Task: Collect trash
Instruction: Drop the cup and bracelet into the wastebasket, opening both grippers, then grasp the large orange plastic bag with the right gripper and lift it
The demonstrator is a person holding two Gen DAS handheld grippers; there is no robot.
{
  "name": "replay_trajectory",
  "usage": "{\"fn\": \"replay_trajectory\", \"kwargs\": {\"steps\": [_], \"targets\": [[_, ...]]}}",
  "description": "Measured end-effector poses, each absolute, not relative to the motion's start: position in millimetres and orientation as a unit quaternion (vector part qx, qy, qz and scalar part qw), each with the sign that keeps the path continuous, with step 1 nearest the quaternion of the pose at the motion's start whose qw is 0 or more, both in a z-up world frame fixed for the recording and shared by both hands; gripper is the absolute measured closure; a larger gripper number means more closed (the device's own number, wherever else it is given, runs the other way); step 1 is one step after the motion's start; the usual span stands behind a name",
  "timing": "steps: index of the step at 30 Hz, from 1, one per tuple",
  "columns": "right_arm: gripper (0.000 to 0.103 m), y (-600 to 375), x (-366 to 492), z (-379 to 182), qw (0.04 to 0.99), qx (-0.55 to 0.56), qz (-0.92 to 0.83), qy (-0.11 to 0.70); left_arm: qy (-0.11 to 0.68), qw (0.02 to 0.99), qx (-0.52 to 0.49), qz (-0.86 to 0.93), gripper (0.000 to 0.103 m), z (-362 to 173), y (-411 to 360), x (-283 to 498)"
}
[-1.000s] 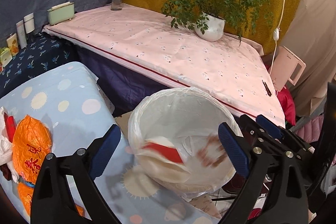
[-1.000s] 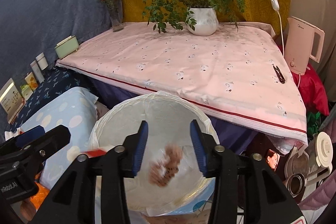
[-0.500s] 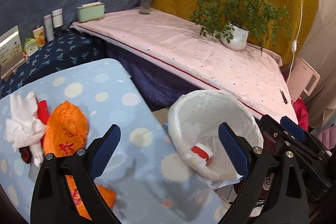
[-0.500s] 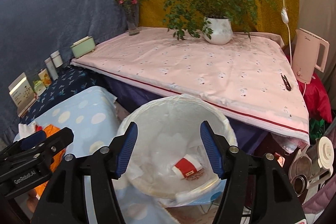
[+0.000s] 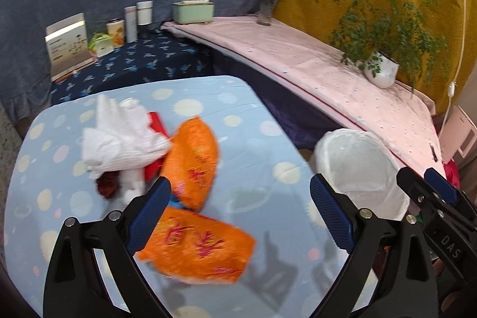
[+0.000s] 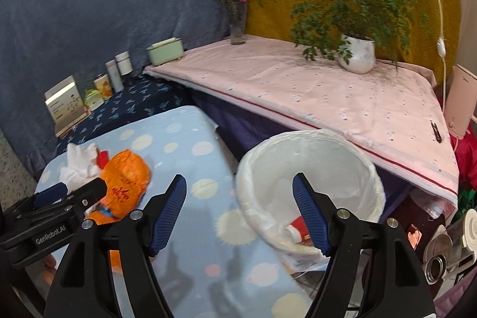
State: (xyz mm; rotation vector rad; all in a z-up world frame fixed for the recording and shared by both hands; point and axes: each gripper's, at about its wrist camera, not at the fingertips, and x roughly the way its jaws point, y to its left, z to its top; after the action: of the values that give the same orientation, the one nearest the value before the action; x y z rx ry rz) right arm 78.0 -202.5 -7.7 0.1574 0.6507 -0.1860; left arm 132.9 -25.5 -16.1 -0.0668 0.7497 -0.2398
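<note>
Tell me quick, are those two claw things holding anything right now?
Left gripper: jaws open, holding nothing, above the orange bags.
Right gripper: jaws open, holding nothing, by the bin.

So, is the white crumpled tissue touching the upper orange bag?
Touching. In the left wrist view the white tissue lies against the upper orange bag, its edge overlapping the bag's left side.

Red packet (image 6: pixel 299 228) in bin (image 6: pixel 369 169) is being part-hidden by right gripper (image 6: pixel 239 204); orange wrappers (image 5: pixel 193 157) are being blurred, print unreadable; dark scrap (image 5: pixel 105 188) under tissue (image 5: pixel 119 136) can't be ID'd.
</note>
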Motion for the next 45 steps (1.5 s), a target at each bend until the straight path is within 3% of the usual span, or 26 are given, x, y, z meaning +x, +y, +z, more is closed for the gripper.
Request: {"fn": "replay_trajectory", "kwargs": {"steps": [11,31,43,45], "targets": [[0.019,-128.0,79.0,-28.5,0.935,0.041,-0.011,0.351,0.382,0.922,-0.05,-0.047,0.01,-33.1,53.2,115.8],[0.015,-35.1,111.8,-101.2,0.899,-0.025,0.082,0.43,0.419,0.905,-0.068,0.027,0.009,-76.1,128.8,120.4],[0.015,-35.1,142.2,-134.7,0.885,-0.026,0.08,0.458,0.447,0.892,-0.059,0.015,0.009,-103.8,134.3,135.8],[0.019,-36.0,141.9,-135.0,0.885,-0.023,0.083,0.458,0.451,0.89,-0.059,0.011,0.009,-107.7,132.0,138.0]]}}
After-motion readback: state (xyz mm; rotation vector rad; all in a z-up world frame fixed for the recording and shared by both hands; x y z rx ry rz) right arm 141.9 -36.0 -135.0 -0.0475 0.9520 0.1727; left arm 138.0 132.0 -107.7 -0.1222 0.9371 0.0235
